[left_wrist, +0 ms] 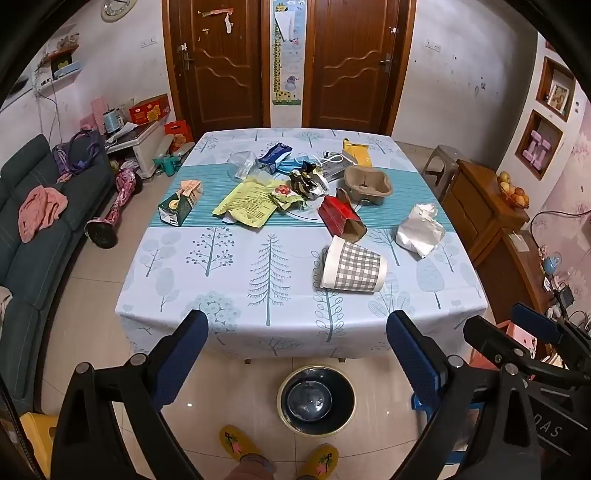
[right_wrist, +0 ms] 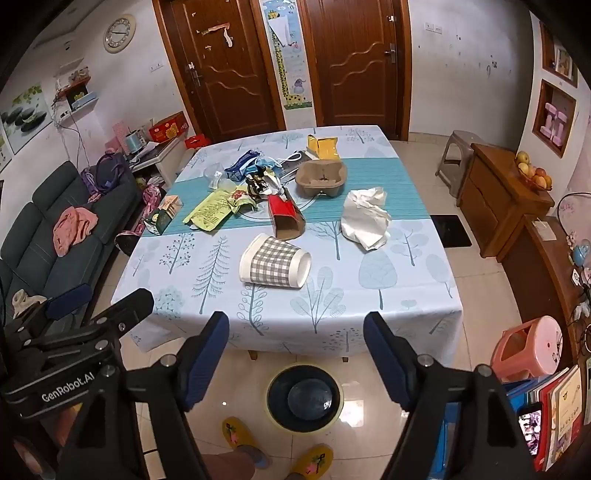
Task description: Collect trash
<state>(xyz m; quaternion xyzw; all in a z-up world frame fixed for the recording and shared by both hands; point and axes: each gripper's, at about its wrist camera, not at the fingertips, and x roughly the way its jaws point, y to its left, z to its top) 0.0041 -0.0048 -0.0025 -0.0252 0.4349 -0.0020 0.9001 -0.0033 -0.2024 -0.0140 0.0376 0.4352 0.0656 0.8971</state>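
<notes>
A: Both hand-held grippers, left hand-held gripper [left_wrist: 297, 334] and right hand-held gripper [right_wrist: 295, 334], spread wide, nothing pinched. Trash?

B: Checked cup [left_wrist: 352, 267] on the surface [left_wrist: 221, 258]. Only right view catches the clock [right_wrist: 119, 33] whole.

Tiled floor [left_wrist: 92, 295], two wooden doors [left_wrist: 221, 66]

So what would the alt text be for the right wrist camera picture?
A tree-print table strewn with trash: a checked paper cup on its side, crumpled white paper, cartons. The open right gripper hovers before it, above a dark bin.
</notes>
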